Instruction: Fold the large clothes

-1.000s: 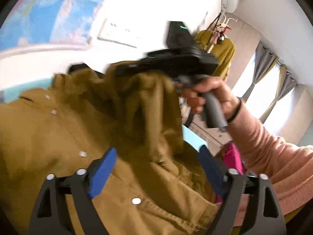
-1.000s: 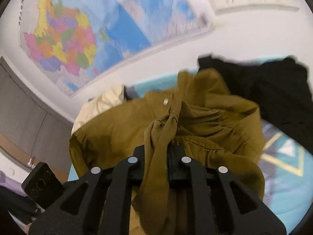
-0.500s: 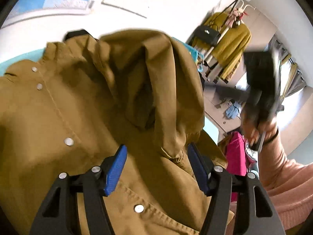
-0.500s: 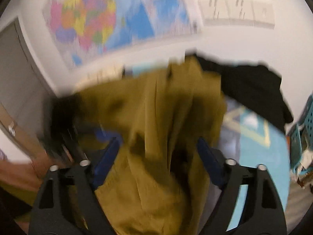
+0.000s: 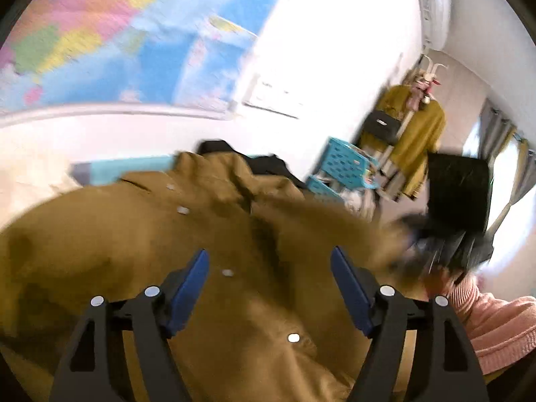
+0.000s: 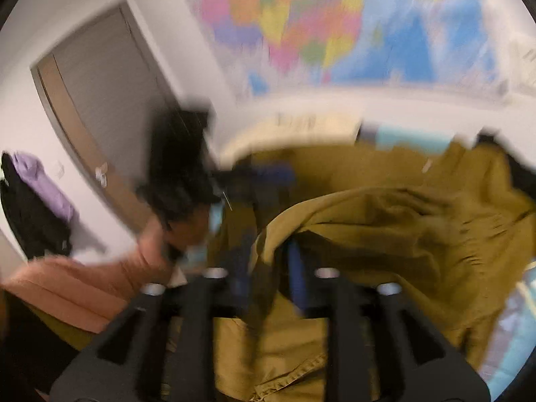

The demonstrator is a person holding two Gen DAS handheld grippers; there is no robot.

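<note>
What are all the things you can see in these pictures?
Jacket: one, mustard brown with white snap buttons, spread in front of both grippers.
Black garment: one, behind the jacket.
World map: one, many colours, on the wall.
Baskets: two, turquoise, stacked right of the jacket.
Hanging coat: one, mustard yellow, on a rack by the wall.
Air conditioner: one, white, high on the wall.
Door: one, grey with brown frame, left in the right wrist view.
Purple garment: one, hanging left of the door.
Left gripper: black with blue pads, jaws open over the jacket.
Right gripper: black, jaws narrow around a jacket fold; blurred.
Sleeves: pink knit, on the person's arms.
</note>
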